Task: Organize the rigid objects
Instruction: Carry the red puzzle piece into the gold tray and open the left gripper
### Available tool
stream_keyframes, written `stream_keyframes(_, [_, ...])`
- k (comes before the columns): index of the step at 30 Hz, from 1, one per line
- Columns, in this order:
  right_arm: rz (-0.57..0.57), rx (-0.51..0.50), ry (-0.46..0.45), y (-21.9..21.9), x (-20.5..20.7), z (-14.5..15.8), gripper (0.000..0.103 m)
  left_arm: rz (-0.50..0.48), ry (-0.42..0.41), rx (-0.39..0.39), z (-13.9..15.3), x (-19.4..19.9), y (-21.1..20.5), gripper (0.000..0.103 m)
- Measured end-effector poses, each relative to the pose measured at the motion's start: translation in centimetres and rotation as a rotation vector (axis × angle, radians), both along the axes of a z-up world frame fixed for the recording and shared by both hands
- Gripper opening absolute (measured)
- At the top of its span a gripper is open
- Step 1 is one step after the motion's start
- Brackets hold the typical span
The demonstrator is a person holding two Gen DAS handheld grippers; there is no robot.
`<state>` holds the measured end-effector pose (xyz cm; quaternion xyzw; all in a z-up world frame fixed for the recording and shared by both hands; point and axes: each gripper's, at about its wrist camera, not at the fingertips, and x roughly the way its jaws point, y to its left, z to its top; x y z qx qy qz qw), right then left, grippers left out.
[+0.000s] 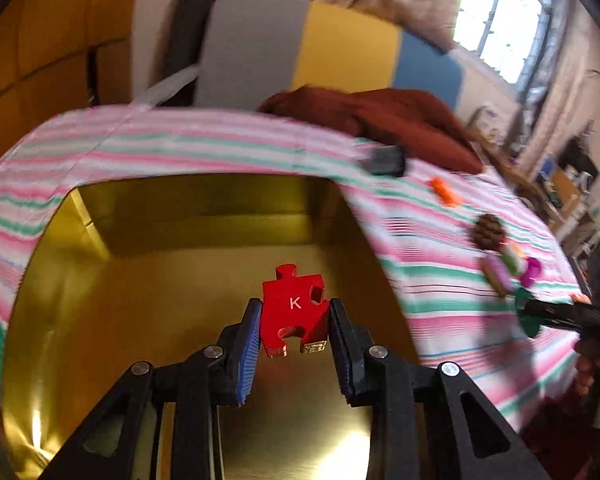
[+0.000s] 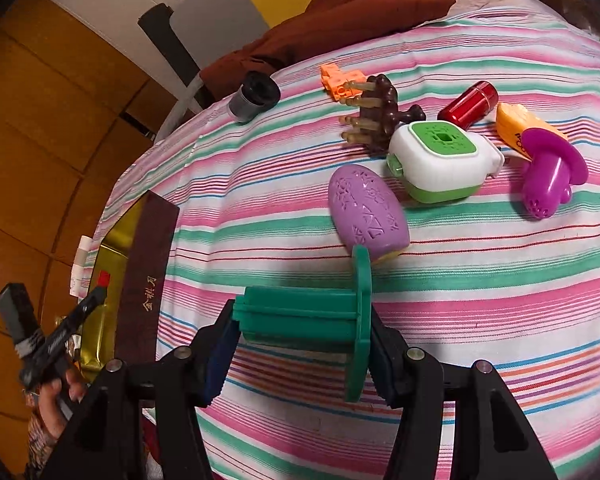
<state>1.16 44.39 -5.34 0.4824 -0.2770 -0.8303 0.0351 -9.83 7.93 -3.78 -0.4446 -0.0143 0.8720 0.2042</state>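
A: Tally, bed. One gold box (image 1: 172, 264), one red puzzle piece (image 1: 294, 308), one green spool (image 2: 312, 320).

B: Loose: one purple egg shape (image 2: 366, 212), one white-green case (image 2: 436, 160), one red cylinder (image 2: 468, 104), one black canister (image 2: 254, 96).

A bed (image 2: 480, 300) covered with a sheet striped in pink, green and white is seen carrying a scatter of small objects. Lying directly on the sheet are a purple oval case (image 2: 367, 212), a white-and-green square box (image 2: 436, 162), a brown pronged comb (image 2: 376, 114), an orange block piece (image 2: 338, 78), a red cylinder (image 2: 468, 104), a purple flanged piece (image 2: 548, 178), a yellow-orange piece (image 2: 520, 124) and a grey-black cap (image 2: 254, 98). A rust-brown blanket (image 2: 340, 20) is heaped at the far edge, and a gold-lined box (image 1: 180, 264) is set on the sheet at the side.
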Motion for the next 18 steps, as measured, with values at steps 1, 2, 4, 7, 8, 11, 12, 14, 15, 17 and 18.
stream_keyframes(1, [-0.002, 0.0, -0.004, 0.0, 0.0, -0.1, 0.059, 0.018, -0.02, -0.009, -0.4, -0.8, -0.7, 0.032])
stream_keyframes(2, [-0.005, 0.001, -0.007, 0.1, -0.1, -0.1, 0.059, 0.045, -0.048, -0.016, -1.0, -1.8, -1.7, 0.032])
stream_keyframes(4, [-0.014, 0.003, -0.009, 0.3, -0.1, -0.2, 0.059, 0.07, -0.081, -0.023, -1.6, -2.8, -2.9, 0.032])
stream_keyframes(7, [-0.019, 0.006, -0.01, 0.4, -0.1, -0.2, 0.059, 0.114, -0.113, -0.023, -2.1, -4.3, -4.7, 0.032])
stream_keyframes(8, [-0.018, 0.008, -0.011, 0.4, -0.1, -0.2, 0.059, 0.129, -0.124, -0.018, -2.2, -4.8, -5.2, 0.032])
stream_keyframes(11, [-0.014, 0.014, -0.009, 0.2, -0.2, -0.2, 0.059, 0.168, -0.157, -0.011, -2.7, -6.2, -6.7, 0.032])
stream_keyframes(12, [-0.014, 0.014, -0.007, 0.2, -0.2, -0.2, 0.059, 0.182, -0.161, -0.013, -2.7, -6.6, -7.0, 0.032])
stream_keyframes(14, [-0.013, 0.016, -0.004, 0.2, -0.2, -0.2, 0.059, 0.211, -0.184, -0.021, -2.9, -8.0, -7.7, 0.032])
stream_keyframes(15, [-0.012, 0.016, -0.005, 0.2, -0.2, -0.2, 0.059, 0.221, -0.196, -0.011, -3.0, -8.4, -7.9, 0.032])
stream_keyframes(17, [-0.012, 0.017, -0.006, 0.1, -0.2, -0.2, 0.059, 0.266, -0.192, -0.005, -3.0, -9.0, -8.7, 0.034])
stream_keyframes(18, [-0.012, 0.017, -0.005, 0.2, -0.2, -0.2, 0.059, 0.291, -0.186, -0.015, -2.9, -9.2, -9.2, 0.036])
